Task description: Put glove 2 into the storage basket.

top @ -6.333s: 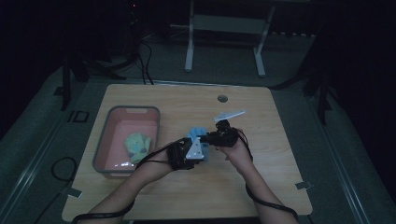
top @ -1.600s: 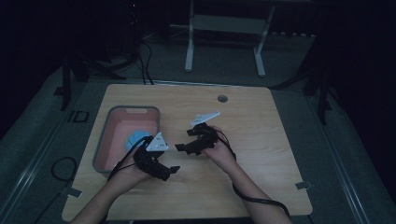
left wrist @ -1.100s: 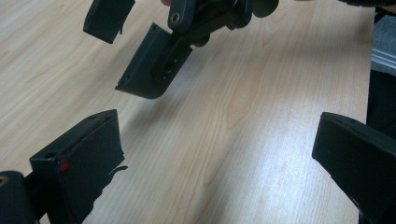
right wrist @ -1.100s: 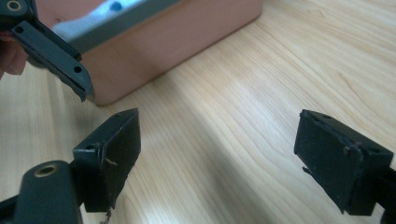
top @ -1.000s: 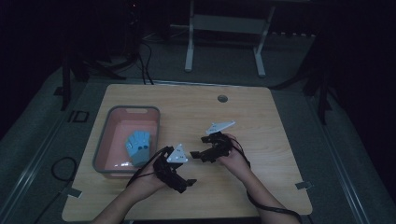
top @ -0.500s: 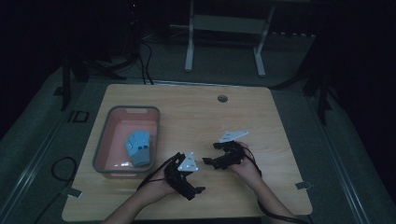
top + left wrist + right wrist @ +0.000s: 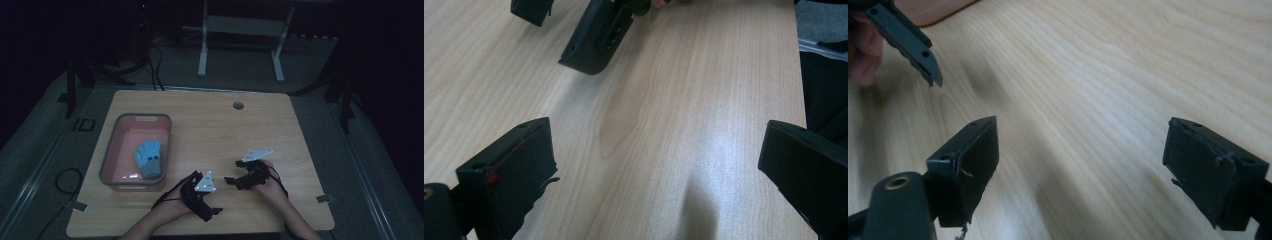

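The table point(image 7: 704, 100) is pale wood with a fine straight grain, smooth, with a soft sheen beneath the left gripper point(image 7: 654, 175). That gripper's jaws are matt black plastic, slightly scuffed at the edges, as are those of the right gripper point(image 7: 1080, 165). Beyond the left gripper, the bin point(image 7: 112, 150) looks like smooth pink plastic; the glove point(image 7: 148, 157) inside looks like soft blue cloth.

Your high view sits above the near edge, looking forward and down over the whole light wooden table point(image 7: 210, 120), pink plastic bin point(image 7: 109, 155) at left, dark floor beyond. Your left gripper view rides low, close to the tabletop point(image 7: 704, 100), reaching the near-right table edge. Your right gripper view, equally close, faces left toward the bin corner point(image 7: 930, 12). All three share the near-middle tabletop.
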The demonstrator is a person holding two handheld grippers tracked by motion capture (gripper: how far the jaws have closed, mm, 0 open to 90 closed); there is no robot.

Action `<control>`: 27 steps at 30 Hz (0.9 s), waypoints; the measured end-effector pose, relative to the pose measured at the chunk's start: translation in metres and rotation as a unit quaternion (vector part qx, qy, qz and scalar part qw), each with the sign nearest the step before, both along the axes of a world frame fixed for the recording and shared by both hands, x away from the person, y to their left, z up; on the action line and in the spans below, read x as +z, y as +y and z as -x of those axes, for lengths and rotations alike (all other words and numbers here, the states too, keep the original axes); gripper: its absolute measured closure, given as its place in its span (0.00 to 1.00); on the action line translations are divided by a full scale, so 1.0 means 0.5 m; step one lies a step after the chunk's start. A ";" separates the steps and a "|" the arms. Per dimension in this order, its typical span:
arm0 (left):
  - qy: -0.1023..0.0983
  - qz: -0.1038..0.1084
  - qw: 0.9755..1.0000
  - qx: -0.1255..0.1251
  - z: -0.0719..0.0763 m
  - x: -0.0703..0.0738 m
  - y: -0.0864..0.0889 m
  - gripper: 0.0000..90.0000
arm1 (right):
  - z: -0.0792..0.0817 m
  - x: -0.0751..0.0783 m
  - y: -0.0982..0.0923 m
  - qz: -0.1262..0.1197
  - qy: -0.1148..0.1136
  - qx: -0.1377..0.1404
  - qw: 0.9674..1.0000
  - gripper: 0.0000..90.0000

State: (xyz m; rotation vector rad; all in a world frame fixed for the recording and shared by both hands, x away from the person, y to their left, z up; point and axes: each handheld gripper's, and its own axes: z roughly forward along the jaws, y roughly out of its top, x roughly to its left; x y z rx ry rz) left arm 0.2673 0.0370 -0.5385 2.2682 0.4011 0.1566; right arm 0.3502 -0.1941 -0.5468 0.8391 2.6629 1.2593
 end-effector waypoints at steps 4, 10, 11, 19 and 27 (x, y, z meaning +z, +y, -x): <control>-0.004 -0.005 1.000 -0.009 0.001 -0.007 -0.002 0.02 | 0.005 -0.008 -0.011 0.002 0.003 -0.001 1.000 0.16; -0.007 0.001 1.000 -0.005 0.002 -0.015 -0.003 0.02 | 0.013 -0.012 -0.030 -0.001 0.000 -0.012 1.000 0.16; -0.010 -0.003 1.000 -0.005 0.003 -0.018 -0.003 0.02 | 0.014 -0.013 -0.035 -0.001 0.000 -0.016 1.000 0.16; -0.002 0.001 1.000 -0.013 0.006 -0.030 -0.001 0.02 | 0.028 -0.022 -0.065 -0.006 0.001 -0.027 1.000 0.16; -0.008 0.004 1.000 -0.010 0.009 -0.031 0.001 0.02 | 0.033 -0.023 -0.076 -0.011 -0.012 -0.035 0.999 0.16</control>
